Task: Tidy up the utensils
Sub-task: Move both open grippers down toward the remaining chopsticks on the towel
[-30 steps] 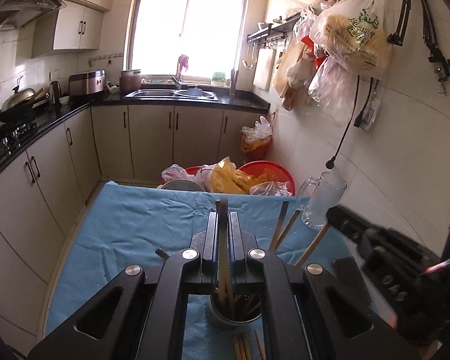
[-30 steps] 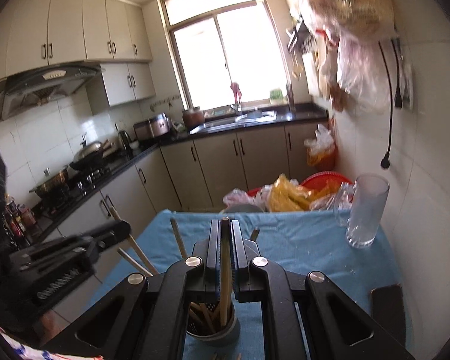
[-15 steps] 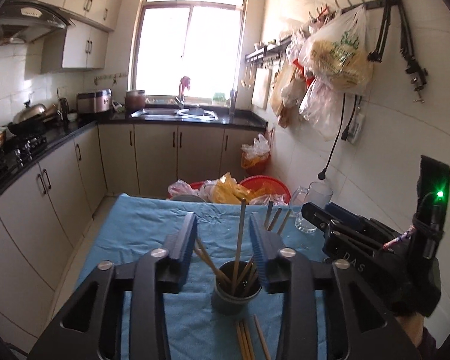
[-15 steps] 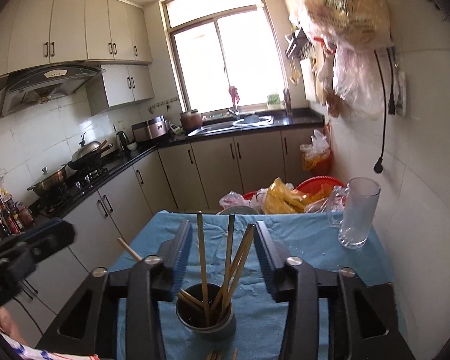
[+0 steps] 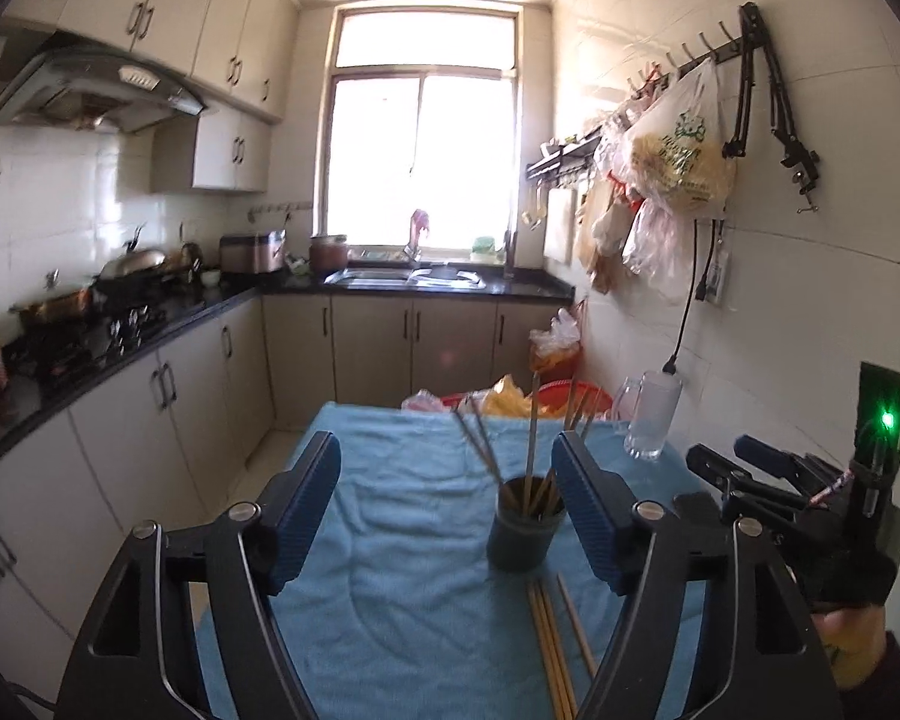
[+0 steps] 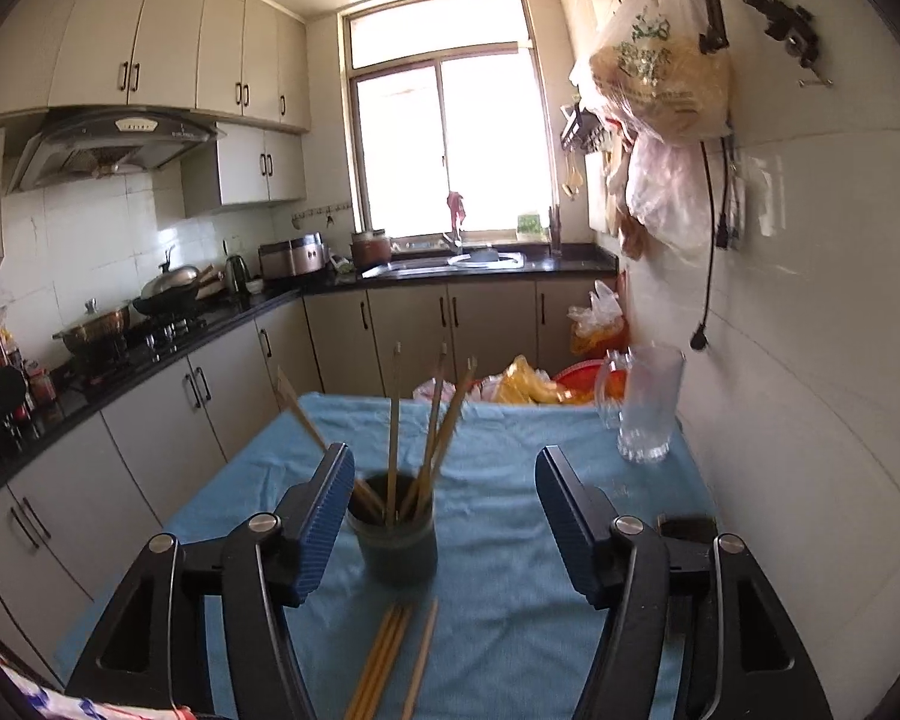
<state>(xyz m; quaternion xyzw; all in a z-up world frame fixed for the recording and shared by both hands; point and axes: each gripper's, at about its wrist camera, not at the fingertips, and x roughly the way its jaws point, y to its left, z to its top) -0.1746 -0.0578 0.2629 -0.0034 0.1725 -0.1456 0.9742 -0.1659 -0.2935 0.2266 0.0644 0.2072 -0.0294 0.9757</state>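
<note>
we hold both the left gripper (image 5: 444,510) and the right gripper (image 6: 444,516) wide, gripping nothing. chopsticks (image 6: 432,432) stand in the cup (image 6: 397,546) (more loose sticks (image 6: 390,654) lie just near of it) on the blue cloth (image 6: 510,480).

Left gripper (image 5: 447,501): I see black angular frames, silver screws, ribbed blue finger pads (image 5: 306,504).
Right gripper (image 6: 444,516): I see the same black frames, blue pads (image 6: 324,525).
Right unit: green light, black housing.
Hand (image 5: 852,648): bare skin, dark cuff.
</note>
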